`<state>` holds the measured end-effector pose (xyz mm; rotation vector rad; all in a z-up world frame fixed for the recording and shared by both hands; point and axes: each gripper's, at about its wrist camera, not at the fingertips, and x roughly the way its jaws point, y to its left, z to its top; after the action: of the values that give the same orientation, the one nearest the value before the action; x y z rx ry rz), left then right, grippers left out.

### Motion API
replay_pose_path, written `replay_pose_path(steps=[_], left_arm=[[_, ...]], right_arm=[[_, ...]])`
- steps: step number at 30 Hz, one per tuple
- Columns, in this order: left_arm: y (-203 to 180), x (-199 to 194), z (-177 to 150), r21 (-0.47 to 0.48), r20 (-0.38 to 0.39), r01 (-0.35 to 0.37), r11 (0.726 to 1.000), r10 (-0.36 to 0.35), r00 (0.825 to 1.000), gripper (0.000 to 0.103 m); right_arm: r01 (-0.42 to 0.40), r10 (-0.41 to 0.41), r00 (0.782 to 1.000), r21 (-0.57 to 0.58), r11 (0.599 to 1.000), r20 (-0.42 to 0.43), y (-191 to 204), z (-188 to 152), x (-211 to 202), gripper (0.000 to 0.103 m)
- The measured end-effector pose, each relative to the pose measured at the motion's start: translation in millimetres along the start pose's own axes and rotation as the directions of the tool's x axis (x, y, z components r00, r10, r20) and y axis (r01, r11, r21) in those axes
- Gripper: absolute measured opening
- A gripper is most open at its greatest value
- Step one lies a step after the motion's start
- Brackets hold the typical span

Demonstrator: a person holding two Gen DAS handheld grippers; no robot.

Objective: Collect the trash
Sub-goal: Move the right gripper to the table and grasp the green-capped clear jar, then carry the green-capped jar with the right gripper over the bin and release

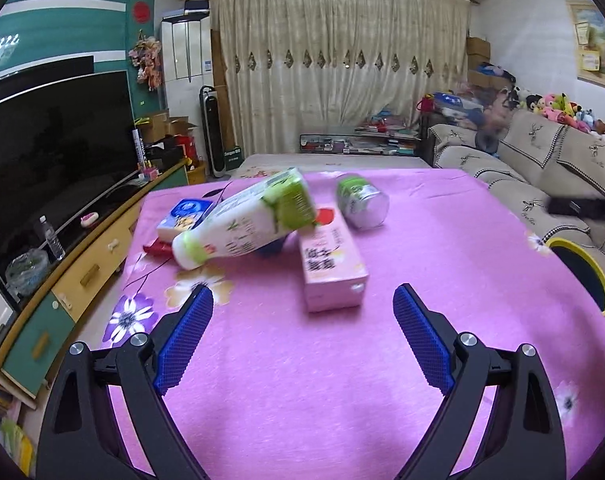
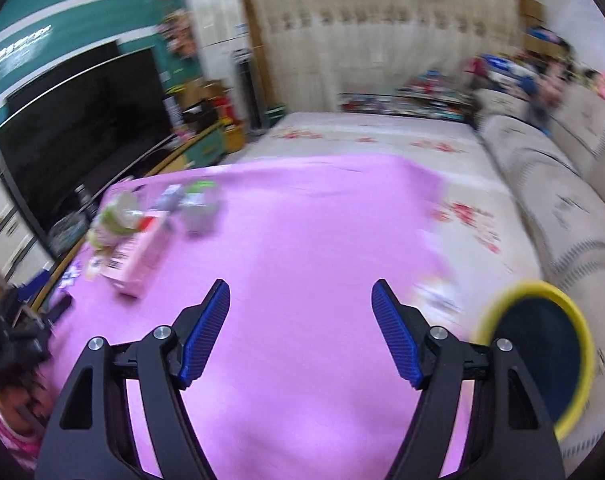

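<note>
We see our left gripper [image 1: 302, 300] spread wide over the pink cloth [image 1: 302, 380], holding nothing. Ahead lie a white bottle [image 1: 238, 224] tilted across a blue carton [image 1: 184, 218], a pink box [image 1: 332, 268] and a jar [image 1: 362, 206] on its side. A yellow-rimmed bin [image 1: 582, 272] stands at the right.

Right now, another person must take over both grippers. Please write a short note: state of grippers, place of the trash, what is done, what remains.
Left gripper: open, empty, over the pink cloth.
Right gripper: open, empty; its view is blurred.
Trash lies in a group on the cloth: white-green bottle tilted on other items, pink carton, green-labelled jar on its side, blue-white pack.
Yellow-rimmed bin stands at the right edge.
Done: nothing visibly collected. Left: all items.
</note>
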<state>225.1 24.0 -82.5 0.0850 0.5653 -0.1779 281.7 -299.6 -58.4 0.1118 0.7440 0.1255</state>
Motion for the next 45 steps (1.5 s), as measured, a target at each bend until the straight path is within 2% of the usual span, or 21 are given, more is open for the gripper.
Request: replay_pose_path(steps=[4, 10, 15, 23, 25, 30, 37, 45], left_arm=[[8.2, 0.3, -6.4, 0.008, 0.014, 0.005, 1.0, -0.005, 1.0, 0.09], [0.8, -1.6, -4.1, -0.002, 0.024, 0.035, 0.999, -0.035, 0.999, 0.092], [-14.4, -5.3, -1.8, 0.002, 0.025, 0.052, 0.999, -0.052, 0.998, 0.093], [-18.7, -6.6, -2.8, 0.007, 0.021, 0.071, 0.997, -0.071, 0.997, 0.093], [-18.8, -7.2, -3.5, 0.003, 0.018, 0.074, 0.997, -0.074, 0.997, 0.093], [-18.1, -5.1, -5.3, 0.0, 0.014, 0.077, 0.997, -0.077, 0.997, 0.093], [-18.6, -4.6, -5.8, -0.004, 0.012, 0.078, 0.997, -0.078, 0.997, 0.093], [-22.6, -6.5, -6.5, 0.009, 0.014, 0.079, 0.997, -0.079, 0.997, 0.093]], right_arm=[[-0.072, 0.071, 0.997, -0.049, 0.996, -0.021, 55.5, 31.4, 51.2, 0.069], [-0.062, 0.058, 0.997, -0.074, 0.995, -0.056, 102.7, 64.9, 124.2, 0.069], [-0.046, 0.041, 0.995, -0.048, 0.998, -0.096, 110.8, 76.2, 170.0, 0.069], [-0.003, -0.003, 0.991, -0.048, 0.999, -0.134, 117.6, 79.6, 206.1, 0.069], [0.003, -0.009, 0.99, -0.046, 0.999, -0.141, 116.5, 80.2, 209.5, 0.067], [0.01, -0.016, 0.986, -0.041, 0.999, -0.166, 114.8, 81.1, 214.0, 0.048], [-0.003, -0.001, 0.984, -0.026, 1.0, -0.176, 98.2, 72.0, 193.7, 0.048], [-0.006, 0.005, 0.991, -0.008, 1.0, -0.133, 52.8, 40.5, 119.1, 0.048]])
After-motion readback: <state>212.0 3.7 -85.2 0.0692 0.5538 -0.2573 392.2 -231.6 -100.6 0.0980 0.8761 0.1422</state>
